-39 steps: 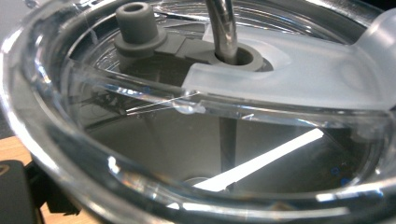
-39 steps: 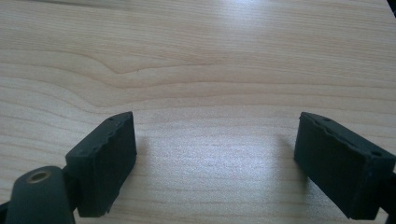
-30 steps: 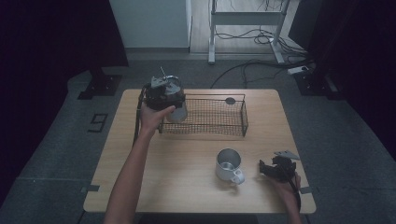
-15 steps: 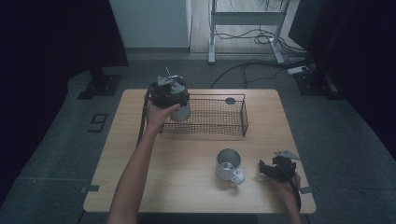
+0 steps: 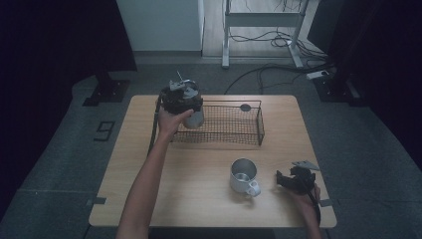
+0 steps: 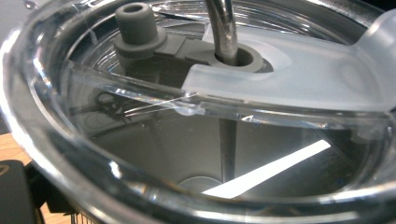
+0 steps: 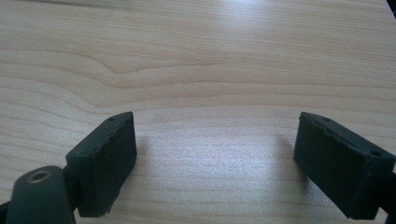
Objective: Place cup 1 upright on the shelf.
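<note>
Left claw [image 5: 185, 102] grips lidded steel tumbler [image 5: 195, 118] with straw, held over left end of wire basket [image 5: 249, 142]; not yet set down. Right claw [image 5: 293, 180] idle on bench [image 5: 199, 199], jaws apart, empty. Steel mug [image 5: 243, 175] left outside.

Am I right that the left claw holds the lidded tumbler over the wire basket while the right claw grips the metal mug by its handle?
Not quite. The right claw grips nothing: the right gripper view shows its jaws apart over bare table, and the high view shows the metal mug standing free beside it. The left claw does hold the lidded tumbler over the wire basket.
</note>
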`<action>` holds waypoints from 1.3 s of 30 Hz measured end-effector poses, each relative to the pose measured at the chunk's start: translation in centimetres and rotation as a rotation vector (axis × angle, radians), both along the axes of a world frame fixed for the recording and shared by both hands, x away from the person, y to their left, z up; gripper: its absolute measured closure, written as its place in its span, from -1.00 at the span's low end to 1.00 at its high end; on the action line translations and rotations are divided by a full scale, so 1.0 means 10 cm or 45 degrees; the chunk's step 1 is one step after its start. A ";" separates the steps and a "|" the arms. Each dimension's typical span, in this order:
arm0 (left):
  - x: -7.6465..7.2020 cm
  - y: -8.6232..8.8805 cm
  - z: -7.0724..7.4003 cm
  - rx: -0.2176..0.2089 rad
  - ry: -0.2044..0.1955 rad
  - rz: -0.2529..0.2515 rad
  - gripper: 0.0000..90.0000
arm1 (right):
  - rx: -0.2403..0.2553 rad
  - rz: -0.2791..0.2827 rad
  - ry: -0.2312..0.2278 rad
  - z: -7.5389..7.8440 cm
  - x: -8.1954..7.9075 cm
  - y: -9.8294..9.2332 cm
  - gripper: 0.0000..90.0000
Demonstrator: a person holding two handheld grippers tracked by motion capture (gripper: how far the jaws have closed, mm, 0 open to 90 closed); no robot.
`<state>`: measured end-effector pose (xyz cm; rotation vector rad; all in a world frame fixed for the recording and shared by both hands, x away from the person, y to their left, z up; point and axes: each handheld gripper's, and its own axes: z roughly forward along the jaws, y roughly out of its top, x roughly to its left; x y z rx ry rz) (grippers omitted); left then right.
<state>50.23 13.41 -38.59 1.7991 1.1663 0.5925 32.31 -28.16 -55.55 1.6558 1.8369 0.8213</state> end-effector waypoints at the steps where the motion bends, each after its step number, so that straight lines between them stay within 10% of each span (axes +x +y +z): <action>1: 0.01 0.00 -0.01 0.005 -0.002 0.006 -0.91 | 0.000 0.000 0.000 0.00 0.00 0.00 -0.71; 39: 0.22 -0.06 -0.57 0.047 0.106 0.054 -0.91 | -0.001 0.000 -0.001 0.00 0.00 0.00 -0.71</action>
